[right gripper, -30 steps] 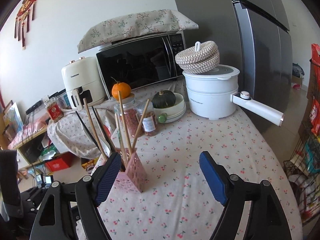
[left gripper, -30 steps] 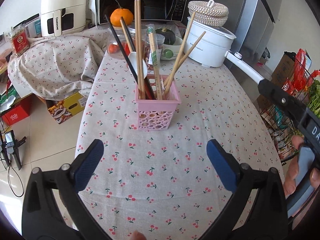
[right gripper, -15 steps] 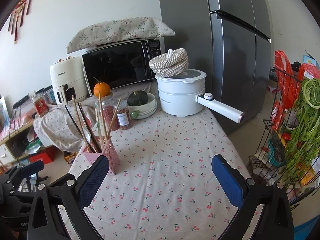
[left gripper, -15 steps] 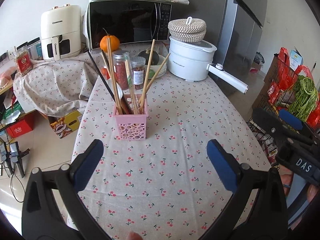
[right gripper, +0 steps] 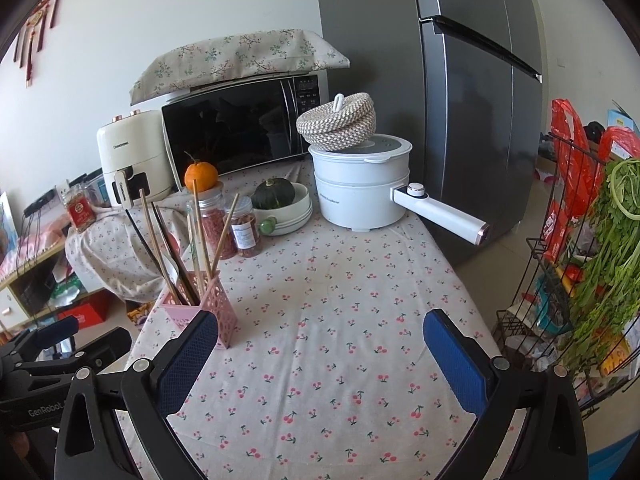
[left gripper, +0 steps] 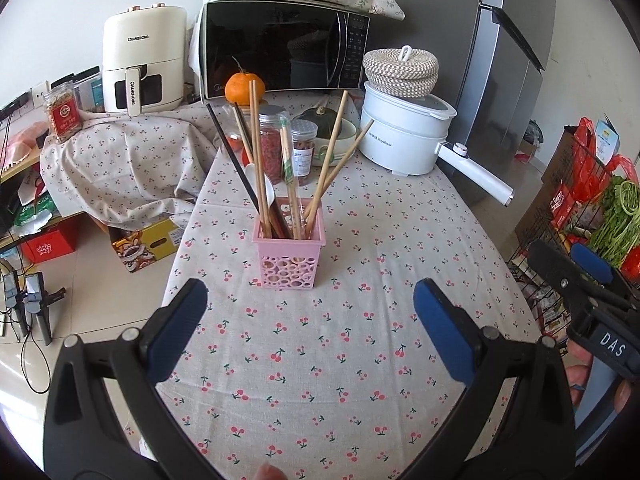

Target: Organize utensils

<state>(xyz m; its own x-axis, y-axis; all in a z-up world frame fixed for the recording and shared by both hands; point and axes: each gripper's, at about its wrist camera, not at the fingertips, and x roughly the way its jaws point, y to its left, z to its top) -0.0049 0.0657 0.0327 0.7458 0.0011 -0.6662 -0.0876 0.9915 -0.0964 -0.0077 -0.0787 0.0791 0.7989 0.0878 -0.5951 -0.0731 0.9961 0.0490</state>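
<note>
A pink perforated holder (left gripper: 289,258) stands on the cherry-print tablecloth (left gripper: 320,360). It holds several wooden chopsticks (left gripper: 256,160), dark chopsticks and a white spoon (left gripper: 261,184). My left gripper (left gripper: 310,334) is open and empty, above the cloth just in front of the holder. My right gripper (right gripper: 320,360) is open and empty, to the right of the holder (right gripper: 208,312), which shows at its left finger (right gripper: 188,356). The right gripper also shows at the right edge of the left wrist view (left gripper: 588,280).
Behind the holder stand two spice jars (left gripper: 274,140), a bowl with a green squash (right gripper: 280,200), an orange (left gripper: 245,88), a white electric pot (left gripper: 404,136) with a woven lid, a microwave (left gripper: 280,44) and an air fryer (left gripper: 144,56). A wire rack with greens (right gripper: 608,240) stands right of the table.
Both grippers have pulled back and risen away from the holder, which now looks smaller and farther off. Both stay open and empty.
</note>
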